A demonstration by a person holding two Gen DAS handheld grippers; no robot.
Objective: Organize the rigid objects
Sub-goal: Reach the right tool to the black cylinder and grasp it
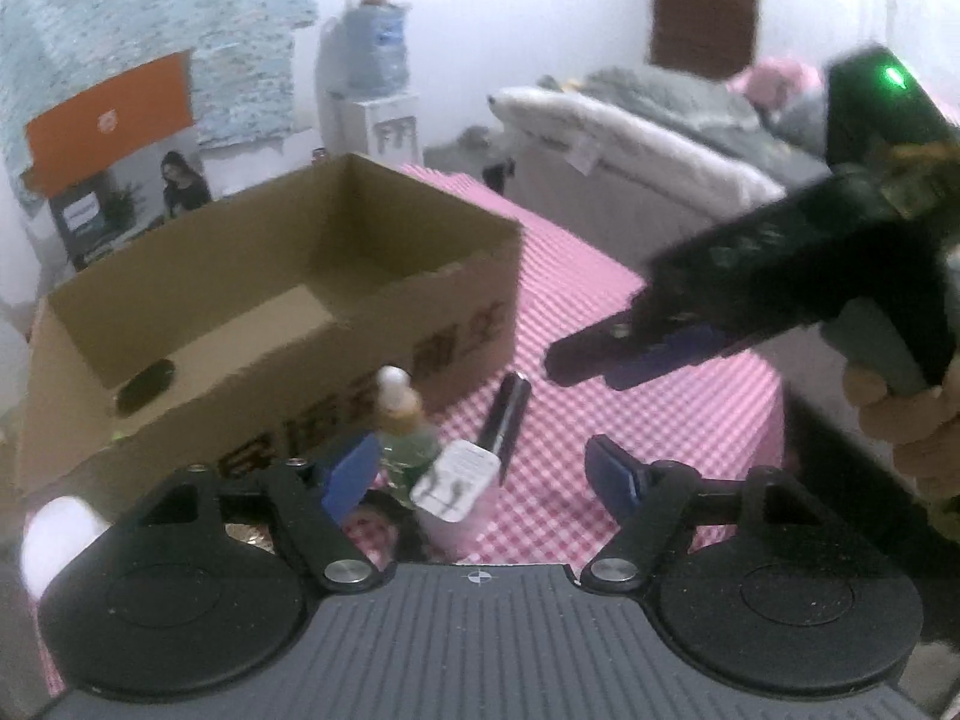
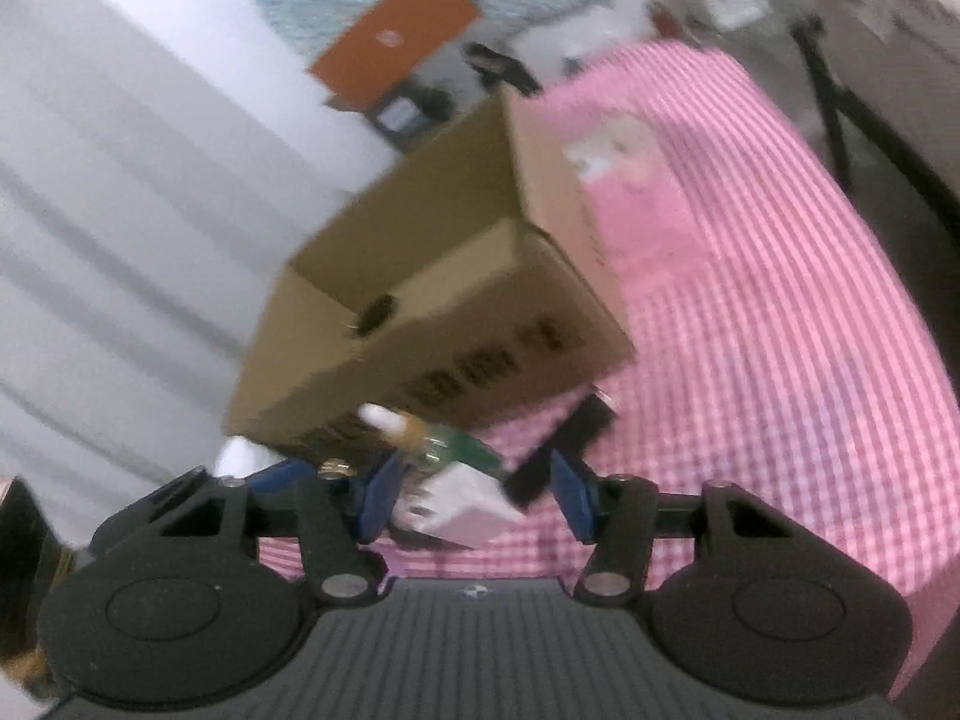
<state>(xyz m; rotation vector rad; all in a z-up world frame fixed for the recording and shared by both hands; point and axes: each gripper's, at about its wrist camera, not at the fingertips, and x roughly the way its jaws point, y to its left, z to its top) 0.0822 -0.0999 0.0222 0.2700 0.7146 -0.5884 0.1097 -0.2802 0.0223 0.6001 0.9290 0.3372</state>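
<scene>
Resting on the pink checked tabletop (image 1: pixel 660 420), an open cardboard box (image 1: pixel 270 324) with dark printed characters on its front wall takes up the left half of the left wrist view. Just in front of that wall stand 3 small items close together: a clear bottle (image 1: pixel 403 426) with a white cap and greenish contents, a white charger plug (image 1: pixel 457 480) just beside it, and a dark slim tube (image 1: pixel 509 420) lying tilted with one end near the box.

The left hand-held gripper (image 1: pixel 480 474) has its blue-padded fingers (image 1: pixel 351 474) spread wide, with the bottle and the plug between them; whether the left pad touches the bottle cannot be told.

The right hand-held gripper (image 1: pixel 582 354) hangs above the cloth to the right of the box, apart from every item, and a bare hand (image 1: pixel 906 414) holds its handle. From its own blurred camera, its jaws also stand spread (image 2: pixel 474 495), and the plug (image 2: pixel 462 501), the bottle (image 2: pixel 444 441) and the dark tube (image 2: pixel 561 450) appear between them, with the box (image 2: pixel 456 306) behind.
</scene>
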